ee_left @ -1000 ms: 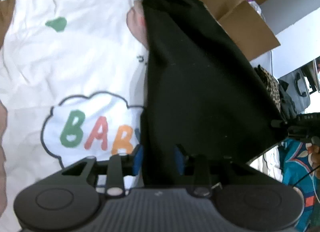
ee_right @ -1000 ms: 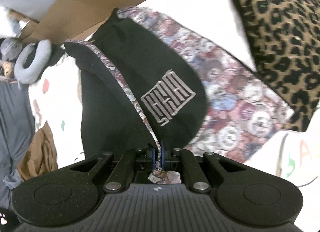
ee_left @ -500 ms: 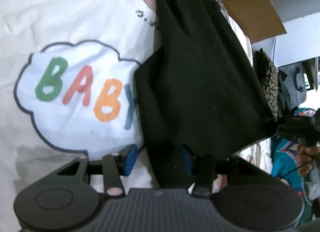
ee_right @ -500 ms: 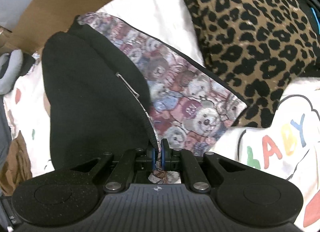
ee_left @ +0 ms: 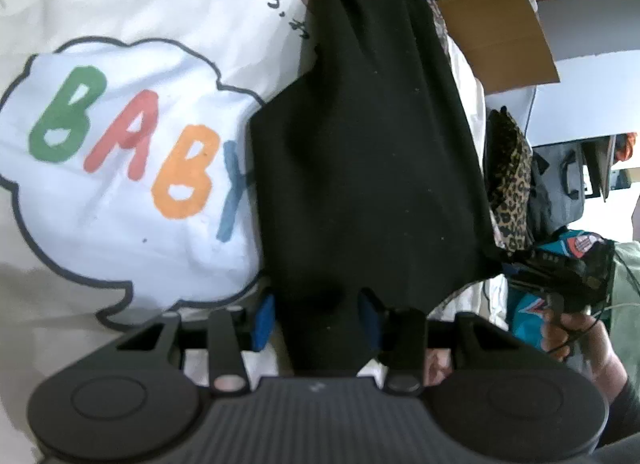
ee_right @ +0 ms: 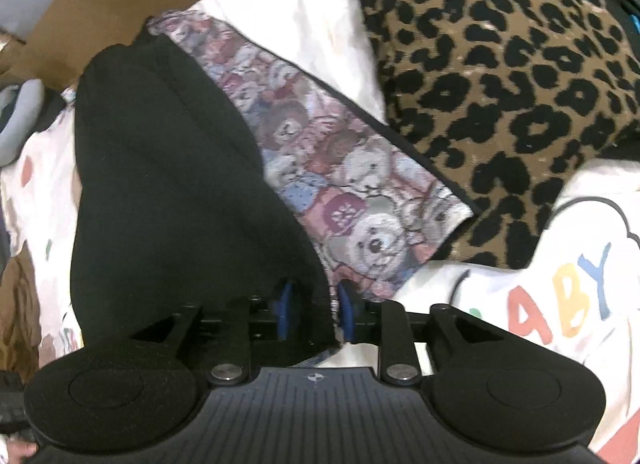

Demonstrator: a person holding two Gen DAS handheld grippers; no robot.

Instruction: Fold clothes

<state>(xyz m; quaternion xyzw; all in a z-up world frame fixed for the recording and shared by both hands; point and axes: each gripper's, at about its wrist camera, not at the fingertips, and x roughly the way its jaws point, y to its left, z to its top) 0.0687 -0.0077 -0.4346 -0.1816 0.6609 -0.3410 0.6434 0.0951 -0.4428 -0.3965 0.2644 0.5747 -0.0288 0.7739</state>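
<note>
Both claws pointed steeply down at the bed, one at each lower corner of the black garment [ee_left: 360,143].

The left claw [ee_left: 316,320] tilted forward and down over the white sheet [ee_left: 132,223] with its coloured "BABY" cloud print [ee_left: 132,159]. Its blue pads [ee_left: 264,320] stood apart with the black cloth hanging between them; the left pad showed clear of the fabric, so the jaws looked open rather than clamped.

The right claw [ee_right: 314,310] aimed more steeply down. Its jaws had just been opening, and the garment's edge, black outside with a teddy-bear lining [ee_right: 352,199], still lay in the gap between the parted blue pads [ee_right: 283,310], loose rather than pinched. In the left wrist view this claw [ee_left: 560,272] appeared at the far right, a person's hand [ee_left: 572,340] wrapped around its handle.

The garment lay spread down the bed, its lining turned out on the right toward a leopard-print cushion [ee_right: 500,75]. A cardboard box [ee_left: 500,35] stood beyond the top of the cloth.
</note>
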